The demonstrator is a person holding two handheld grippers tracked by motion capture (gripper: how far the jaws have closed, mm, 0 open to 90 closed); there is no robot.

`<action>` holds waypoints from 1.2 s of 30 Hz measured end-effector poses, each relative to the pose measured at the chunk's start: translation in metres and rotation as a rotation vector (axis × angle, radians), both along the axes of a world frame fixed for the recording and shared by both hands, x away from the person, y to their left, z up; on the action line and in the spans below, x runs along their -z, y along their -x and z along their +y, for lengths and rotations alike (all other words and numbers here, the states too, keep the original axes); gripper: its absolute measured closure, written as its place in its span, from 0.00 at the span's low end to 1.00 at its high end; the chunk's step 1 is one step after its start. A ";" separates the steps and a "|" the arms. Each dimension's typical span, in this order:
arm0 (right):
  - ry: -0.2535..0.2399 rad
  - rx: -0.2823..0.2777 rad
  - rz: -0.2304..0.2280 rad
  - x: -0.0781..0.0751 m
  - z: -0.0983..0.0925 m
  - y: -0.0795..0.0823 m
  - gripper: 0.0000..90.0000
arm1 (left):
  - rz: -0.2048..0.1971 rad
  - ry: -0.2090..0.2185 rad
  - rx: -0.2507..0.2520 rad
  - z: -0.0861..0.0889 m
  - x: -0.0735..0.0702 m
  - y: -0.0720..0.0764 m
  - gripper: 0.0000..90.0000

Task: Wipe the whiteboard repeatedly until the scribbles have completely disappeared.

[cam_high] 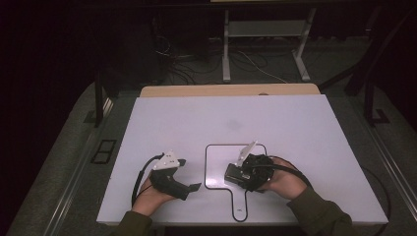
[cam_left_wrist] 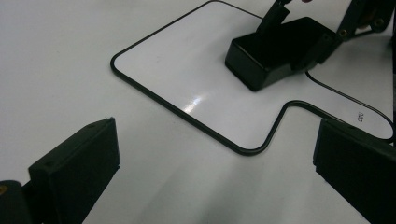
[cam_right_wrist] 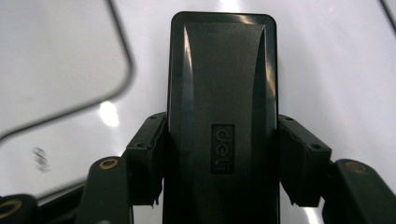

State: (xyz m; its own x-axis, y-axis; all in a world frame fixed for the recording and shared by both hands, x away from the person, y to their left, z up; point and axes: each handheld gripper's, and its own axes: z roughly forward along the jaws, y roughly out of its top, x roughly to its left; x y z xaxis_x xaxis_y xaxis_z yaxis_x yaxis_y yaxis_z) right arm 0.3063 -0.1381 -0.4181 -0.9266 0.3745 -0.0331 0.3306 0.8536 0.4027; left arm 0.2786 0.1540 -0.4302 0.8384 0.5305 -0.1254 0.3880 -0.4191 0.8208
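1. The left gripper (cam_high: 183, 174) is lying in the person's left hand (cam_high: 150, 196), well to the left of the black outline (cam_high: 211, 147) drawn on the white table (cam_high: 172, 118). Its jaws are standing wide apart with nothing between them, and they are pointing right, toward the outline.
2. The outline is a rounded square with a narrow stem running toward the table's near edge (cam_high: 196, 222). Bare white surface is lying all around it: a broad stretch to its left, a deeper one beyond it up to the far edge.
3. The black box (cam_high: 234, 175), a flat oblong case with rounded corners, is sitting inside the outline, near its right side and just above where the stem begins. Its long axis is running left to right, its free end pointing left toward the outline's middle.
4. The right gripper (cam_right_wrist: 222, 158) is clamping the black box across its width, both pads pressing on its long sides. The right hand (cam_high: 285, 184) is sitting just right of the outline.
5. Right of the outline, clear tabletop is continuing to the right edge.
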 end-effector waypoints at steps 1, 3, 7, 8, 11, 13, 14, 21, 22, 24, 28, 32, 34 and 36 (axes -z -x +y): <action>0.003 -0.003 0.002 0.000 0.003 0.000 0.43 | 0.000 0.000 -0.001 0.000 0.000 0.000 0.00; 0.003 -0.009 0.007 0.000 0.002 -0.005 0.43 | -0.001 0.000 0.000 0.001 0.000 0.001 0.00; 0.010 0.062 -0.017 0.000 -0.011 -0.021 0.43 | 0.000 0.000 0.000 0.000 0.000 0.000 0.00; 0.009 0.085 -0.015 0.000 -0.015 -0.025 0.43 | 0.001 0.002 0.000 0.000 0.000 0.000 0.00; -0.008 0.140 -0.001 0.001 -0.024 -0.034 0.43 | 0.000 -0.001 0.001 0.000 0.000 0.000 0.00; 0.002 0.137 -0.014 0.001 -0.022 -0.034 0.43 | 0.000 0.001 0.000 0.000 0.000 0.000 0.00; 0.008 0.114 -0.015 0.000 -0.020 -0.032 0.43 | 0.000 0.001 0.000 0.000 0.000 0.000 0.00; -0.013 0.026 0.013 0.000 -0.004 -0.022 0.43 | 0.000 -0.001 0.003 0.001 0.000 0.000 0.00; -0.014 0.020 0.012 0.000 -0.004 -0.022 0.43 | 0.000 -0.001 0.003 0.001 0.000 0.000 0.00; -0.023 0.028 0.022 0.000 -0.005 -0.022 0.43 | -0.001 0.000 0.003 0.001 0.000 0.000 0.00; -0.041 0.042 0.037 -0.001 -0.010 -0.024 0.43 | 0.000 0.000 0.002 0.001 -0.001 0.001 0.00; -0.061 0.051 0.040 -0.004 -0.014 -0.025 0.43 | 0.000 0.000 0.002 0.001 0.000 0.000 0.00; -0.072 0.058 0.040 -0.006 -0.017 -0.026 0.43 | 0.000 0.001 0.005 0.001 0.000 0.001 0.00; -0.084 0.066 0.042 -0.007 -0.019 -0.027 0.43 | 0.003 0.001 0.007 0.001 0.000 0.001 0.00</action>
State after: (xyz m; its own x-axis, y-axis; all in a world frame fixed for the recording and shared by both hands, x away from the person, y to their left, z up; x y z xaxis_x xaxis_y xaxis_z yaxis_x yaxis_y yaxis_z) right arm 0.3338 -0.1573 -0.4115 -0.9000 0.4341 0.0396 0.4028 0.7933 0.4566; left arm 0.2778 0.1546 -0.4300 0.8417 0.5246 -0.1281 0.3873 -0.4211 0.8202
